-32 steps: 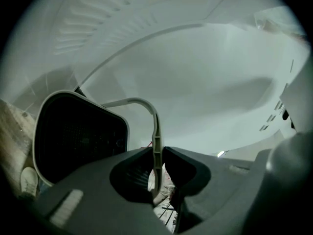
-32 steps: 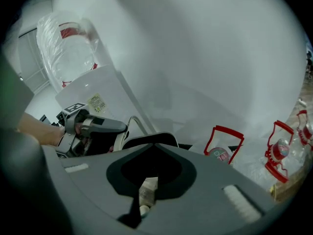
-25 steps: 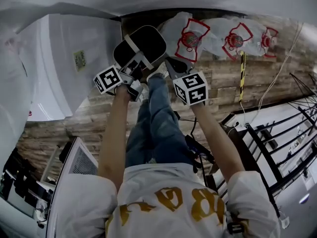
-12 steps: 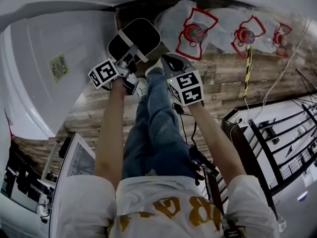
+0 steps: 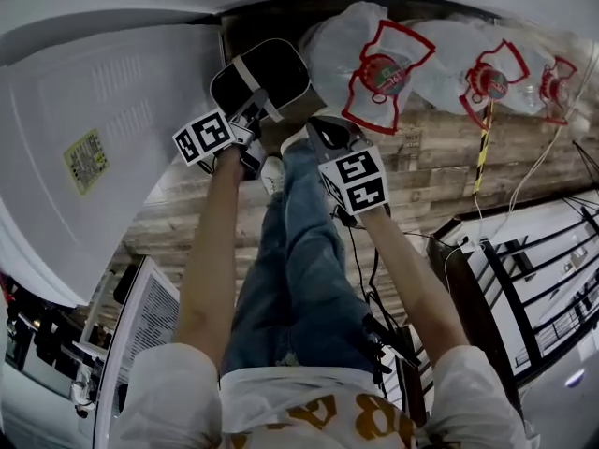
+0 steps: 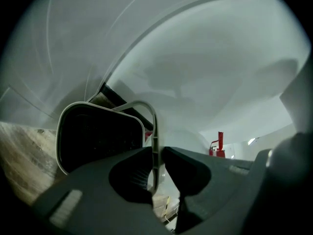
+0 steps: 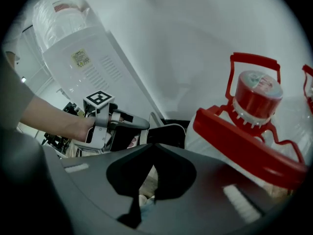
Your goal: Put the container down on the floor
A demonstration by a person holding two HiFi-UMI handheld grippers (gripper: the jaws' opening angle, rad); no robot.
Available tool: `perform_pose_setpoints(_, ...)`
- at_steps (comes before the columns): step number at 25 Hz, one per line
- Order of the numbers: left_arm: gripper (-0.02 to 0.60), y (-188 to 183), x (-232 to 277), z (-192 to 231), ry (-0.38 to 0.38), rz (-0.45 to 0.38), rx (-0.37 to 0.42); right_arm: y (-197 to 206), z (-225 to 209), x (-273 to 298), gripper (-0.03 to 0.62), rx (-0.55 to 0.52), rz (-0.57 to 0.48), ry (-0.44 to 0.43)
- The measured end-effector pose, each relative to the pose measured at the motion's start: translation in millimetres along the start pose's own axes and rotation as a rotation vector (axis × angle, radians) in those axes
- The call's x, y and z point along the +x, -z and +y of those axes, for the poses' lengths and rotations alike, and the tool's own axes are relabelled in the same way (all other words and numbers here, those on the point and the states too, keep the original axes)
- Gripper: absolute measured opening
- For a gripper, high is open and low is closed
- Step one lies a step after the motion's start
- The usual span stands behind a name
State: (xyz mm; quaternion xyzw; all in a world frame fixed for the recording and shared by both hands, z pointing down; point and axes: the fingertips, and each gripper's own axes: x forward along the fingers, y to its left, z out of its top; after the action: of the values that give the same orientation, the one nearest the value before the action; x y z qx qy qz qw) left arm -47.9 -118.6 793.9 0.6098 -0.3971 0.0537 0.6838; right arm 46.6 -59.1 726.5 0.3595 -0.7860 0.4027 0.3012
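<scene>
Container (image 5: 262, 73) hangs by its handle (image 6: 152, 126) in left tongs (image 6: 155, 153); right tongs (image 7: 152, 146) closed, empty. Next: lower it onto the floor (image 5: 421, 157).

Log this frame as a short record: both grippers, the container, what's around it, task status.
left gripper: shut on the handle of the container
right gripper: shut, nothing between its jaws
container: black with a pale rim, held beside the white appliance; whether it touches the wooden floor cannot be told
nearby: water jugs with red handles, on the floor
task status: container not yet released
</scene>
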Motion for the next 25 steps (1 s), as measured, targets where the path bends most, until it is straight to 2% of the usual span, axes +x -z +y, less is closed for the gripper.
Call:
perform_pose_setpoints(5, 0.08, -6, 20, 28, -0.056, -0.016, 0.034, 10, -10, 14, 0.026, 0.045, -0.014, 0.01)
perform_pose_setpoints(10, 0.083, 0, 26, 54, -0.155, -0.001, 0.07, 21, -10, 27, 0.026, -0.003, 0.013, -0.009)
perform_pose_setpoints(21, 0.084, -14, 21, 63, -0.217, -0.07, 0.144, 28, -8, 27, 0.026, 0.021, 0.017, -0.058)
perform_pose_setpoints(25, 0.084, -8, 20, 70, -0.251, -0.059, 0.155, 32, -4, 23, 0.026, 0.023, 0.025, -0.065)
